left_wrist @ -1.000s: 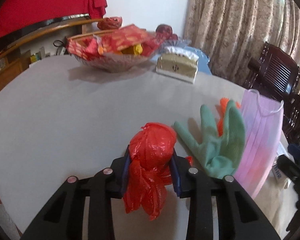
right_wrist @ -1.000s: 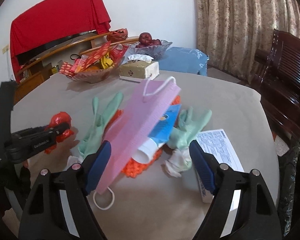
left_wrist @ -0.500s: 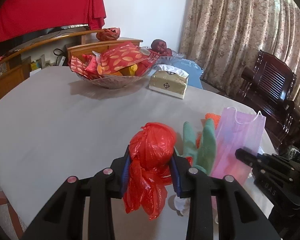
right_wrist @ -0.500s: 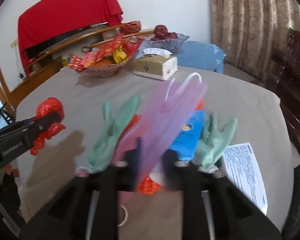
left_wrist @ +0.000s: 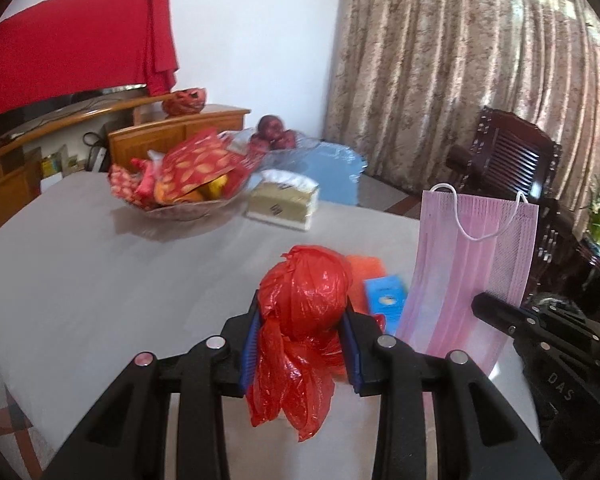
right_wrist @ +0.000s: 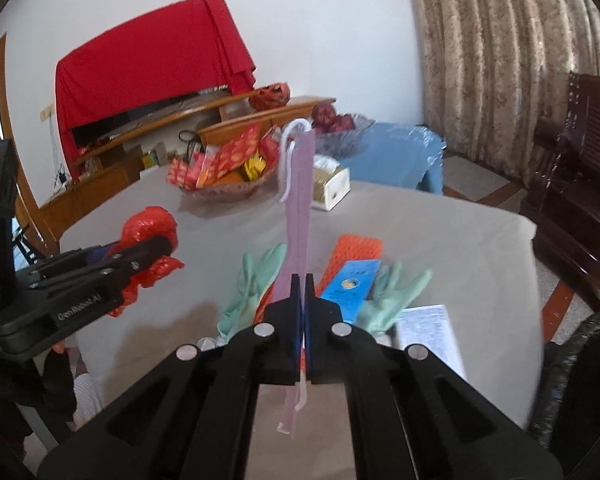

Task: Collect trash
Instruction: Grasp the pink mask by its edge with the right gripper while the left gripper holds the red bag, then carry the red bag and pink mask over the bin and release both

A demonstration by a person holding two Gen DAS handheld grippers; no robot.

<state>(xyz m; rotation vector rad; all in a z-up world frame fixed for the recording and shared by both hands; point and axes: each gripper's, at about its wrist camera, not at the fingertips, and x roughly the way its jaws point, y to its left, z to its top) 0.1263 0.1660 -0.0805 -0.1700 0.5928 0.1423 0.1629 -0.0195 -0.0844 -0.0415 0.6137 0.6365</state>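
My left gripper (left_wrist: 302, 320) is shut on a crumpled red plastic bag (left_wrist: 306, 304) and holds it above the grey table (left_wrist: 100, 280); the bag also shows in the right wrist view (right_wrist: 150, 226). My right gripper (right_wrist: 303, 280) is shut on a pink face mask (right_wrist: 298, 200), lifted edge-on above the table; the mask shows flat in the left wrist view (left_wrist: 472, 264). On the table below lie two green gloves (right_wrist: 254, 280) (right_wrist: 396, 296), an orange net (right_wrist: 358, 248), a blue packet (right_wrist: 352, 284) and a printed paper sheet (right_wrist: 428, 328).
A bowl of red snack packets (left_wrist: 180, 184), a tissue box (left_wrist: 284, 200) and a glass fruit bowl (right_wrist: 340, 128) stand at the table's far side. A dark wooden chair (left_wrist: 508, 168) is to the right. A black bag (right_wrist: 580, 380) is at the right edge.
My right gripper closed on the pink mask and lifted it off the pile. My left gripper rose and turned right with the red bag still held.
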